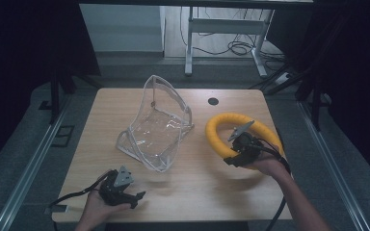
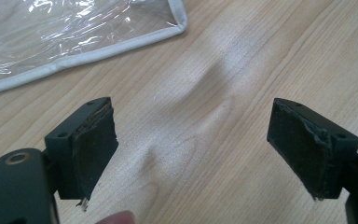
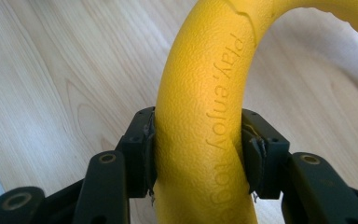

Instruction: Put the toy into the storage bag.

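Yellow foam ring [image 1: 221,129], one, is clamped in my right hand-held gripper [image 1: 234,159]; my left hand-held gripper [image 1: 136,197] gapes wide near one clear, seemingly plastic pouch [image 1: 156,127] on the worktop [image 1: 192,187].

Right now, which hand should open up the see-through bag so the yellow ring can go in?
Probably the left. The left gripper is open and holds nothing, and it sits near the clear bag. The right gripper is busy, shut on the yellow ring.

pouch [image 1: 156,126] mid-table [image 1: 197,187] | ring [image 1: 221,126] right of pouch | both on table
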`<state>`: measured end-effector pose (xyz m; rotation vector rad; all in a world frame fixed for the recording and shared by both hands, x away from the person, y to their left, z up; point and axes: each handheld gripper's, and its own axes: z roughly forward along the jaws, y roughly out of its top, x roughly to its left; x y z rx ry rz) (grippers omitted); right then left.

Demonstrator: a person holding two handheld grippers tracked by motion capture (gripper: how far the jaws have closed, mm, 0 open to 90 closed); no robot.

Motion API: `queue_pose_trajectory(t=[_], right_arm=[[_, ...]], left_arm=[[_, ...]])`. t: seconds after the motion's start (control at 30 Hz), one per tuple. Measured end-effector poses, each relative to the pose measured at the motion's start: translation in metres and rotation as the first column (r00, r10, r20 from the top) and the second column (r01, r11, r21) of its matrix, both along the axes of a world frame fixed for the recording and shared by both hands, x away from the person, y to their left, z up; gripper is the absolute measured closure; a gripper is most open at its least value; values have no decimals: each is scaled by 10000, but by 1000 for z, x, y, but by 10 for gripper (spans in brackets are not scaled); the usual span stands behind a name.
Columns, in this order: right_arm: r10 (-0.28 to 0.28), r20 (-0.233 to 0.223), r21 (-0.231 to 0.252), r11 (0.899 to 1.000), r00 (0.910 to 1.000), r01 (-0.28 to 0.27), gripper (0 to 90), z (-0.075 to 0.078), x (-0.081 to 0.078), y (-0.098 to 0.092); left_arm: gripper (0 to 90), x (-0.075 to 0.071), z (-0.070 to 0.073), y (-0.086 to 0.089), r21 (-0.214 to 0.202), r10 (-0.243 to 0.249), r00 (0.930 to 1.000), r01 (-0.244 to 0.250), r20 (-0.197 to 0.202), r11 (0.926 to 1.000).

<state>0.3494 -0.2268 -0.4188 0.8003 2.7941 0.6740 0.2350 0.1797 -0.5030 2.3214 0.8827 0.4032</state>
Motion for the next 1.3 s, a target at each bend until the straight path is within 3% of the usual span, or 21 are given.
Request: queue_pose_trajectory(t=[0.17, 0.23, 0.47, 0.6, 0.8, 0.83, 1.1, 1.3], right_arm=[[-32, 270, 206, 9998, 9996, 26, 517, 8, -2, 0], [-45, 551, 483, 9988, 9985, 18, 517, 17, -3, 0], [-157, 907, 1174, 9931, 9958, 49, 517, 31, -5, -2], [-299, 1071, 1726, 9849, 9938, 110, 517, 39, -5, -5], [-516, 1155, 2461, 9690, 9920, 218, 517, 48, -4, -10], [-608, 1205, 2751, 9611, 9908, 255, 517, 50, -4, -12], [-725, 1379, 3492, 9368, 9878, 201, 517, 59, -5, -14], [-735, 1322, 4093, 9123, 9885, 131, 518, 62, -5, -12]], left_arm=[[154, 0, 0, 0, 0, 0, 10000, 0, -8, 10000], [154, 0, 0, 0, -5, -1, 10000, 1, -7, 10000], [154, 0, 1, 0, -10, 10, 10000, -10, 22, 10000], [154, 0, 0, 0, 0, -8, 10000, 8, 3, 10000], [154, 0, 0, 0, -3, -6, 10000, 6, -3, 10000], [154, 0, 0, 0, -10, -1, 10000, 1, 5, 10000], [154, 0, 0, 0, 10, -21, 10000, 21, -3, 10000], [154, 0, 0, 0, 25, -19, 10000, 19, -2, 10000]])
